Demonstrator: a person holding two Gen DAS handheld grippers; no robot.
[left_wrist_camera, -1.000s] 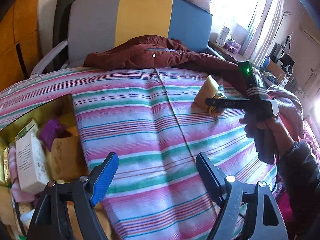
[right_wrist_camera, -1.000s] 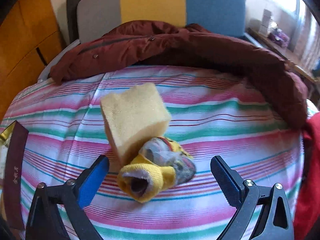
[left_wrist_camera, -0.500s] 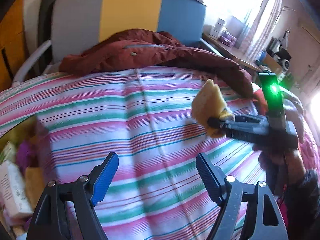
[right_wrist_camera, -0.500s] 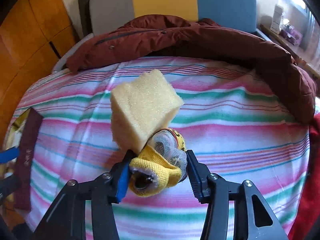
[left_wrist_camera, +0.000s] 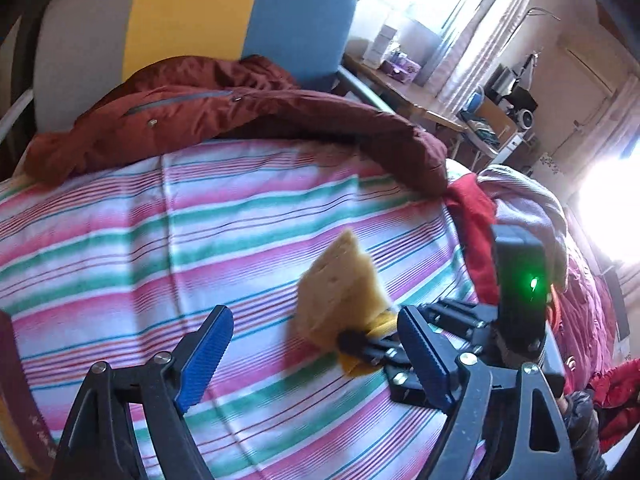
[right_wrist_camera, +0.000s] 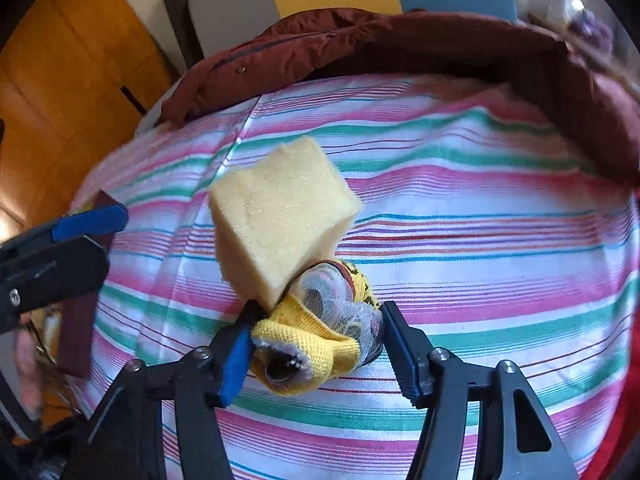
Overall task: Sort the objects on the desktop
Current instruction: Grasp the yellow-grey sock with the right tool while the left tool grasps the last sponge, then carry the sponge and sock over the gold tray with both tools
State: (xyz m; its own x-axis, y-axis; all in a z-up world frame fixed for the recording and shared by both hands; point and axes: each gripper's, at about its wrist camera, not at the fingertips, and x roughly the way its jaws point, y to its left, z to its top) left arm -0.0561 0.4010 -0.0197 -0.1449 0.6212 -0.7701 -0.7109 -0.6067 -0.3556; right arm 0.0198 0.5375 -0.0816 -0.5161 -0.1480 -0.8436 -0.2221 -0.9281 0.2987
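Over the striped bed (right_wrist_camera: 460, 208), the right hand-held gripper (right_wrist_camera: 316, 344) is pinching a yellow sock (right_wrist_camera: 304, 344) and sponge (right_wrist_camera: 280, 220), while the left hand-held gripper (left_wrist_camera: 312, 352), spread empty, is hovering just beside them.

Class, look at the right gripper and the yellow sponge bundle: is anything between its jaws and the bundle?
Nothing visible. The right gripper already has the yellow sock bundle between its jaws, which have just been opening slightly, and the sponge sticks up from it above the striped cloth.

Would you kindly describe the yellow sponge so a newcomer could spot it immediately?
Start at the striped bedspread below the maroon jacket. Above its middle, the right tongs grip a yellow sock bundle; the sponge sticks up from it, the only pale, porous foam block.
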